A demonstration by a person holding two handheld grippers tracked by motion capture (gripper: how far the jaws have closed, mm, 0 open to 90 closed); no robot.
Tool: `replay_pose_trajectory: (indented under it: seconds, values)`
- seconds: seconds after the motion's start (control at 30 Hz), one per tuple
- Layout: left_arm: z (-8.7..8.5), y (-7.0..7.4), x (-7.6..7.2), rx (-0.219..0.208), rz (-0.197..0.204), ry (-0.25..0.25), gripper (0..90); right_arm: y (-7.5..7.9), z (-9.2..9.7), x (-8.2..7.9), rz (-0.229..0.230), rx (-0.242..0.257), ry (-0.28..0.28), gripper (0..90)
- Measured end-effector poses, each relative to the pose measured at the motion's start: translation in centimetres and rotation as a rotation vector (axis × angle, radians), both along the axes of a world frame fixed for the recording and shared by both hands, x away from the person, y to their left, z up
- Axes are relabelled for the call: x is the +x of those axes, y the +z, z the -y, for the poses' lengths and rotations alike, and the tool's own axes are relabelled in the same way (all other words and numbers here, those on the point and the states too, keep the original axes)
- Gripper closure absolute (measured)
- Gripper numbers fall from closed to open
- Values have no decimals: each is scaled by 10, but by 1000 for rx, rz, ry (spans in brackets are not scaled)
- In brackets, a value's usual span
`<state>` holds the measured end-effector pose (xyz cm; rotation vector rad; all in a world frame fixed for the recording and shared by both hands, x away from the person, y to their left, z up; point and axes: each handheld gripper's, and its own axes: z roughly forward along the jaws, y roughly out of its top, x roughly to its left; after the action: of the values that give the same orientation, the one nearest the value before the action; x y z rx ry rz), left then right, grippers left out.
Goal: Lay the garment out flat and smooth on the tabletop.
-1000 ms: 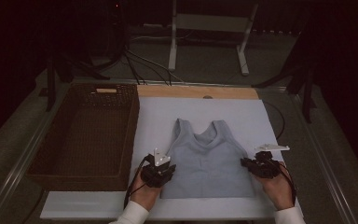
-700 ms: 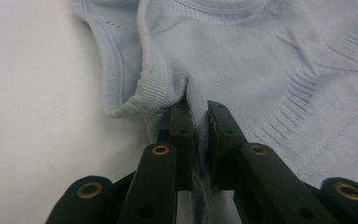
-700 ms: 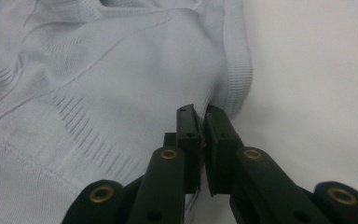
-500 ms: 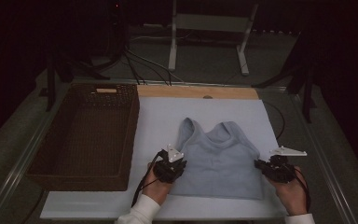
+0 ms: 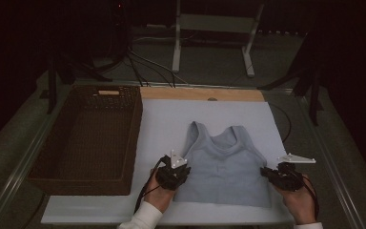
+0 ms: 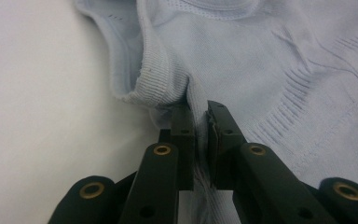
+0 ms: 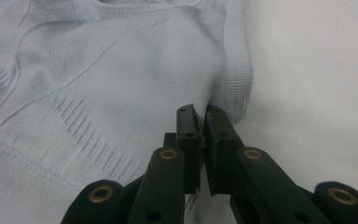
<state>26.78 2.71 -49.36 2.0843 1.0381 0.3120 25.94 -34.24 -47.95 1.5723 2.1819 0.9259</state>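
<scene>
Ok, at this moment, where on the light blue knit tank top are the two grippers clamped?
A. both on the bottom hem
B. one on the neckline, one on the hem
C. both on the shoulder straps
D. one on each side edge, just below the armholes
D: the left gripper pinches the light blue knit tank top at the side seam under the armhole, and the right gripper pinches the opposite side edge the same way.
</scene>
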Motion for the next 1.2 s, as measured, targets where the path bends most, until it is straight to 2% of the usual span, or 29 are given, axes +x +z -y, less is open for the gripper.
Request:
replay_pose_trajectory:
  seconds: [0.17,0.27,0.33,0.47,0.6,0.77,0.87,0.93,0.97,1.0,1.07,1.13,1.2]
  values:
    - [-8,-2,-6,-16,-10,11,816,-2,-6,1,-2,-5,14,853]
    - [-12,-1,-10,-26,-2,22,688,-3,-6,1,0,-15,8,845]
    - [-17,0,-13,-43,-9,19,618,-3,-6,0,2,-14,6,831]
    - [-22,-1,-19,-49,-16,15,561,-3,-5,-2,11,-15,-3,756]
    - [-25,-4,-22,-59,-25,3,517,-4,-4,-7,16,-17,-8,633]
    - [-22,-10,-26,-45,-35,-24,463,-6,-2,-16,5,7,-5,512]
    - [-20,-15,-23,-37,-65,-38,491,-10,-2,-19,-17,13,4,499]
    - [-18,-18,-21,-31,-88,-45,547,-14,-2,-19,-43,17,7,519]
    - [-17,-19,-20,-26,-100,-56,603,-15,-2,-19,-60,17,14,552]
    - [-15,-19,-21,-16,-102,-58,692,-17,-3,-19,-78,22,22,635]
    - [-14,-17,-22,-6,-102,-69,784,-18,-6,-19,-107,28,49,751]
    - [-14,-13,-23,-4,-98,-76,824,-18,-9,-19,-116,11,60,821]
    - [-17,-11,-24,-10,-99,-77,834,-17,-9,-20,-115,18,64,838]
